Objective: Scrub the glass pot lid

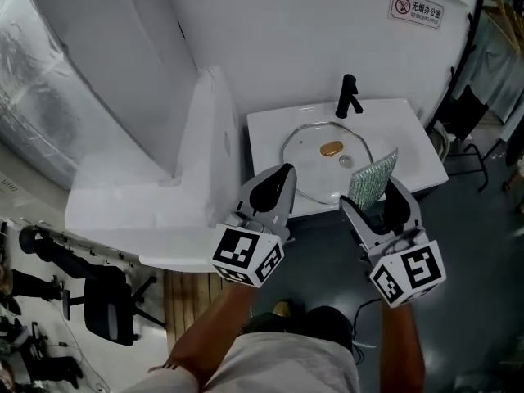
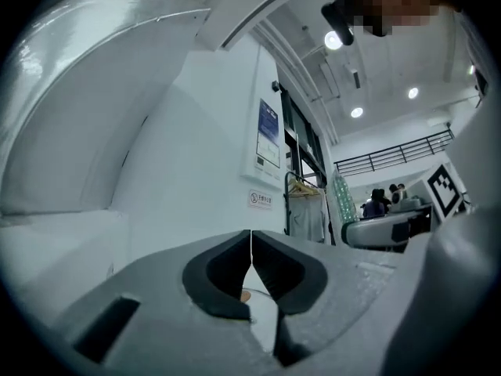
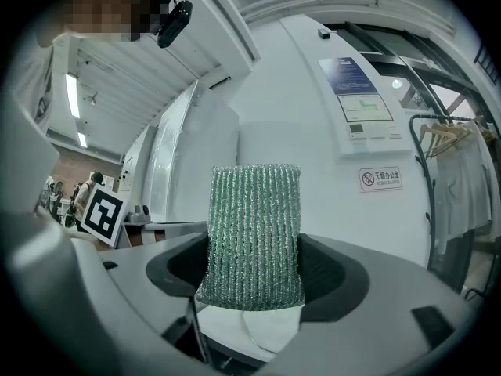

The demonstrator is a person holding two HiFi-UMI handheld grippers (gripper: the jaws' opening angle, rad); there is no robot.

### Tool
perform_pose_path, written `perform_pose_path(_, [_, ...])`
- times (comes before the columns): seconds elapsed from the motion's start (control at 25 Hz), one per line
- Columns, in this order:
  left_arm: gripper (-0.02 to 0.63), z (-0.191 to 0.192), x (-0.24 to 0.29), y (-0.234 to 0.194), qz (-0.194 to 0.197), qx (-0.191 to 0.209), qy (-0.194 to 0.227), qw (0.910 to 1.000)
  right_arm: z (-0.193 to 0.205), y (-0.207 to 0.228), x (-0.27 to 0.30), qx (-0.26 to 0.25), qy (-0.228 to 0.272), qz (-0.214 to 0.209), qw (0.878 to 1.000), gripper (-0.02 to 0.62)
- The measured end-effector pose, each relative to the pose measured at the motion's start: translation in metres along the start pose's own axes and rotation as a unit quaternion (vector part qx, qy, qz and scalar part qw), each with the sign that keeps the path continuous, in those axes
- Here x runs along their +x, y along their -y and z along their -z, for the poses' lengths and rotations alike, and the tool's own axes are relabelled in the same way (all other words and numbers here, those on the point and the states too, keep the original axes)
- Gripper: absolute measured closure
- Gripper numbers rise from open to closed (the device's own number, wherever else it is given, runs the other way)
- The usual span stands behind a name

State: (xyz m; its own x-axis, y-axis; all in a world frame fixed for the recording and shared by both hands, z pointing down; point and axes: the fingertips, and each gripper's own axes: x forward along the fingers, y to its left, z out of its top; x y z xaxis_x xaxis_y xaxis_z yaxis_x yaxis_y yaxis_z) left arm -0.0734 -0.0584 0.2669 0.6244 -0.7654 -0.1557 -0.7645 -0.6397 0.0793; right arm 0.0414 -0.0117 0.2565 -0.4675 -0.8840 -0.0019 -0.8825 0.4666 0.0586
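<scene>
The left tongs point(image 1: 281, 178), clenched empty, and the right tongs point(image 1: 378, 193), grasping a green pad point(image 1: 372, 178), stand short of the lid point(image 1: 315, 166), which lies ahead between them in the sink point(image 1: 266, 133).

In white sink point(image 1: 413, 133): glass pot lid point(image 1: 326, 164); black faucet point(image 1: 348, 97) at rear.

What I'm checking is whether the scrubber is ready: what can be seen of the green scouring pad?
The green scouring pad is rectangular, with a glittery, ribbed mesh cover that looks knitted. It stands upright, its lower part clamped in the right gripper and its top sticking up free. In the head view it is held in the air at the front of the white sink, touching only the jaws.
</scene>
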Motion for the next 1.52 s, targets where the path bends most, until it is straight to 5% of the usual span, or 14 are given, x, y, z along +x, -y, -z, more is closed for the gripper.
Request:
perform_pose_path(0.48, [0.588, 0.049, 0.057, -0.058, -0.082, -0.027, -0.062, 0.9944, 0.009, 0.039, 0.077, -0.025, -0.027, -0.07, 0.997, 0.262])
perform_pose_path(0.92, [0.588, 0.096, 0.103, -0.101, -0.174, -0.044, -0.133, 0.9747, 0.034, 0.092, 0.15, -0.041, -0.102, -0.163, 0.98, 0.262])
perform_pose_path(1.32, [0.58, 0.151, 0.109, -0.128, -0.201, -0.105, -0.233, 0.9458, 0.097, 0.075, 0.202, -0.093, -0.27, -0.259, 0.923, 0.262])
perform_pose_path(1.52, [0.482, 0.179, 0.107, -0.137, -0.203, -0.132, -0.279, 0.9292, 0.128, 0.065, 0.222, -0.138, -0.349, -0.292, 0.88, 0.262])
